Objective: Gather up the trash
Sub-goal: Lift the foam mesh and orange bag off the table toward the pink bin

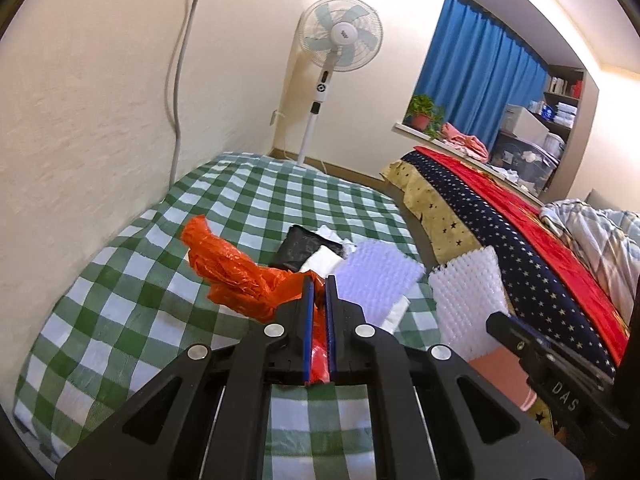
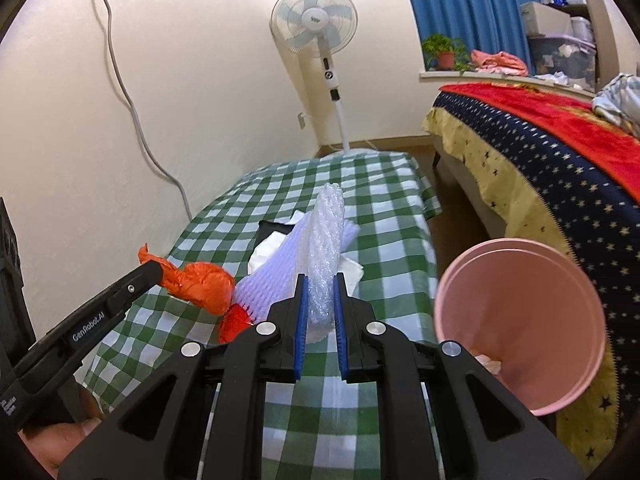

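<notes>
My left gripper [image 1: 319,280] is shut on an orange plastic bag [image 1: 232,272] and holds it above the green checked table [image 1: 120,300]; the bag also shows in the right wrist view [image 2: 200,286]. My right gripper [image 2: 320,280] is shut on a white foam packing sheet [image 2: 326,248], seen upright in the left wrist view [image 1: 468,300]. A lilac foam net [image 1: 376,280], a black pouch [image 1: 300,246] and white tissue [image 1: 324,260] lie on the table. A pink bin [image 2: 520,328] stands to the right of the table.
A bed with a starry blue and red cover [image 1: 520,240] runs along the right, with a narrow floor gap [image 2: 460,208] between it and the table. A standing fan [image 1: 340,36] is at the far wall. A cable [image 2: 132,120] hangs down the left wall.
</notes>
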### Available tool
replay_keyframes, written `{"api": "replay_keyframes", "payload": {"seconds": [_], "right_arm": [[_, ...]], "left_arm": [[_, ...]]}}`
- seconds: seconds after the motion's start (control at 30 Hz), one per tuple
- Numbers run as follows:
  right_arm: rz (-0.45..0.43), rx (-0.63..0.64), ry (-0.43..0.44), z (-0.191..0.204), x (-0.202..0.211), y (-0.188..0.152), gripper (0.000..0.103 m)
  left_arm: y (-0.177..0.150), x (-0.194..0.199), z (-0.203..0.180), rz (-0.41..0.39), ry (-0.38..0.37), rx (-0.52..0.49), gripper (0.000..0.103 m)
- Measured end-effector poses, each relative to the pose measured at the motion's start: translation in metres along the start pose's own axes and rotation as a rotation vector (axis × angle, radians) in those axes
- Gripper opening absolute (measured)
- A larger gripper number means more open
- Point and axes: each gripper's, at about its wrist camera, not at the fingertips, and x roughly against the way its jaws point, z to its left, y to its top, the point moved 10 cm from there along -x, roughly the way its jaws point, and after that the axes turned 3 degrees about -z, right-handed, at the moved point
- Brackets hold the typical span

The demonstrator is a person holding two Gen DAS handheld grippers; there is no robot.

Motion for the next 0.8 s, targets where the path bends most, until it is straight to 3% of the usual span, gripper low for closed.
{"api": "replay_keyframes", "payload": {"seconds": [0.47,0.8], "right_arm": [[-0.075,0.014,-0.078,-0.021,0.062,0.012,0.013],[-0.096,0.010,-0.115,-0.034,0.077,0.015,0.013]], "left_arm": [[0.002,0.041,-0.024,-0.030,-0.037,-0.054,0.005],[0.000,0.046,-0.041,-0.035,-0.069,-0.087,0.005]]}}
